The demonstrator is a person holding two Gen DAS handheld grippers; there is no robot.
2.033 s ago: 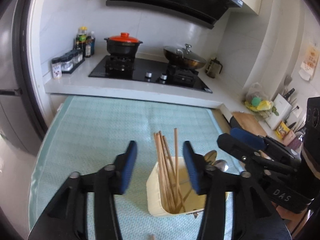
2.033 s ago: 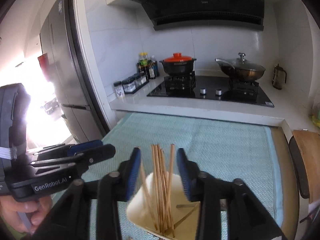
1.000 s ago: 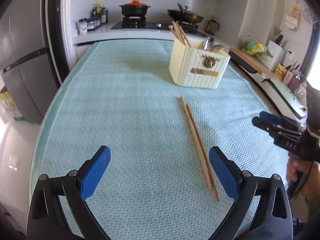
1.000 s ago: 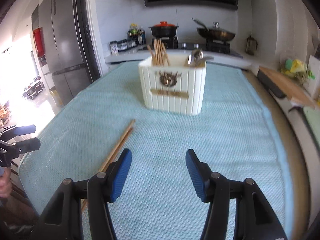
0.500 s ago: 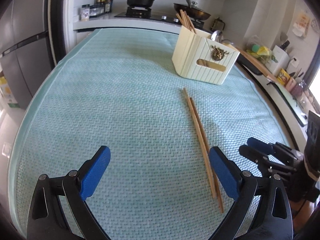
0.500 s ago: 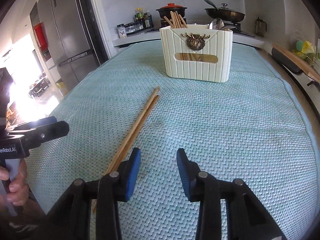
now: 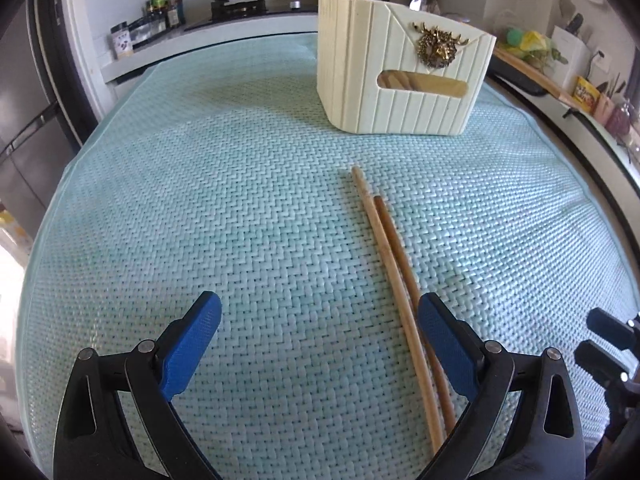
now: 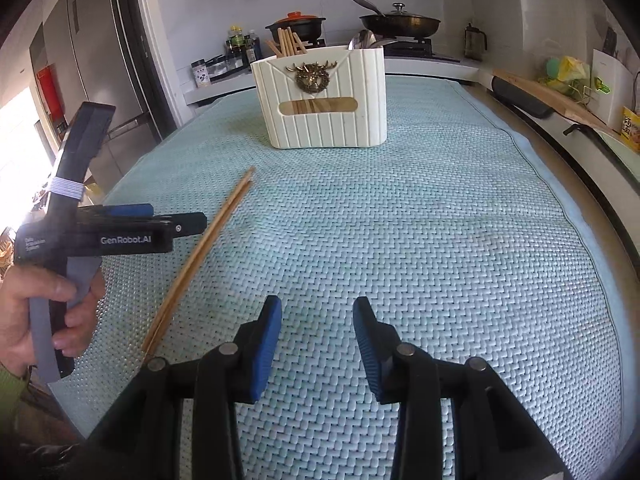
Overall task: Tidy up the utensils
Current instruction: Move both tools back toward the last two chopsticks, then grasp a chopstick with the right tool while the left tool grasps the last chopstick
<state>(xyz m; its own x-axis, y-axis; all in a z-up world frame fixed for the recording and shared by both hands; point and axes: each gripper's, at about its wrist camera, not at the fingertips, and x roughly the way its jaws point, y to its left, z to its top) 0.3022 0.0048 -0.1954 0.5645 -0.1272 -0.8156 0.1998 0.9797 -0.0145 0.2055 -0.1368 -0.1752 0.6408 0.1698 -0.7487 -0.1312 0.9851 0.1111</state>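
Two chopsticks [image 7: 394, 280] lie side by side on the bench's mat [image 7: 240, 220], pointing toward the holder [image 7: 404, 80], which stands farther back with more chopsticks in it. The left gripper [image 7: 320, 344] hangs over them with its jaws wide apart and empty; the sticks pass just inside its right pad [image 7: 444, 344], and whether they touch it cannot be told. The right gripper [image 8: 316, 340] has its jaws partly open, holding nothing, with the chopsticks [image 8: 200, 252] well off to its left.

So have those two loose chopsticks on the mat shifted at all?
No. The chopsticks lie angled toward the cream holder exactly as before; only the cameras moved closer.
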